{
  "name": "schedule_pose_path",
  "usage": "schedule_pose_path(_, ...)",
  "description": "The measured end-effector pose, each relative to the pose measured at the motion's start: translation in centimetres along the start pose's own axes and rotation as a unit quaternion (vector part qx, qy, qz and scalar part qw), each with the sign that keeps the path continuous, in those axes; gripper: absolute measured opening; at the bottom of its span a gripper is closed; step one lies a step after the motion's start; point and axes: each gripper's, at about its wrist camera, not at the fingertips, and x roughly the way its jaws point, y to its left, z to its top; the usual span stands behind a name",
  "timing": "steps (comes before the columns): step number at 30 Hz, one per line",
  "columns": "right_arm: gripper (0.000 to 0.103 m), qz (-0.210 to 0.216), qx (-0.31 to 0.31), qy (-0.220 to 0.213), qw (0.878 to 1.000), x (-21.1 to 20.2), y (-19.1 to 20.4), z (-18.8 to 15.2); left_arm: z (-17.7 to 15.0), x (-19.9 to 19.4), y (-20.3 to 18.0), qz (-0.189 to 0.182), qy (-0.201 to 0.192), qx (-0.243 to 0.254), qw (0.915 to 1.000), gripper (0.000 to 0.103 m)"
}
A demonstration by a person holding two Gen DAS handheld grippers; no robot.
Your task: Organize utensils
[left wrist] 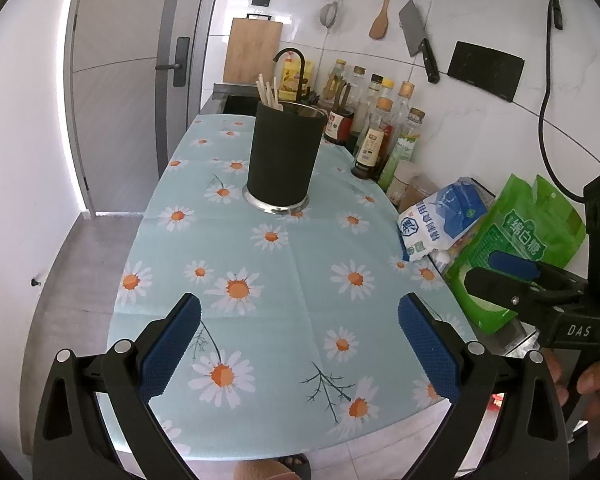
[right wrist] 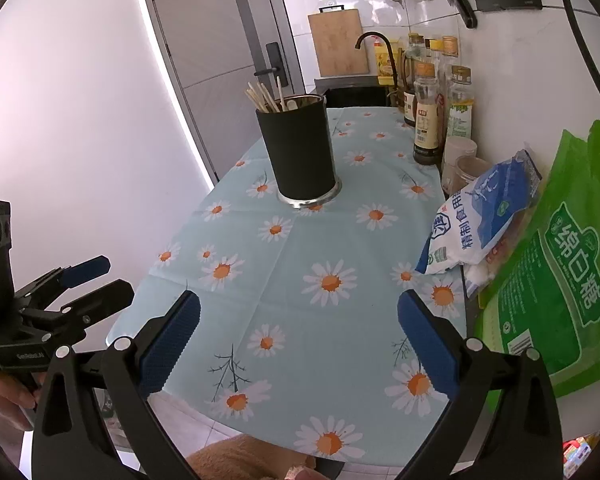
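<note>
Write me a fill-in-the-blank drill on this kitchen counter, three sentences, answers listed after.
1. The black holder stands on a cloth printed with ____.
2. The wooden sticks stand inside the ____.
3. Both the left gripper and the right gripper have their jaws ____ and hold nothing.

Missing words: daisies; holder; open

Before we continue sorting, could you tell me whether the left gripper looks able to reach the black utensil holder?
Probably yes: the left gripper is open, and only bare daisy tablecloth lies between it and the upright utensil holder.
</note>
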Motion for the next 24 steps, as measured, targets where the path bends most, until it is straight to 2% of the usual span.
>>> schedule_pose_path(24, 0.098, 0.005, -0.002, 0.012, 1.000, 0.17, 0.45, 0.23, -0.19, -0.37, 0.22, -0.008, 0.003, 0.011, 0.9999, 0.096)
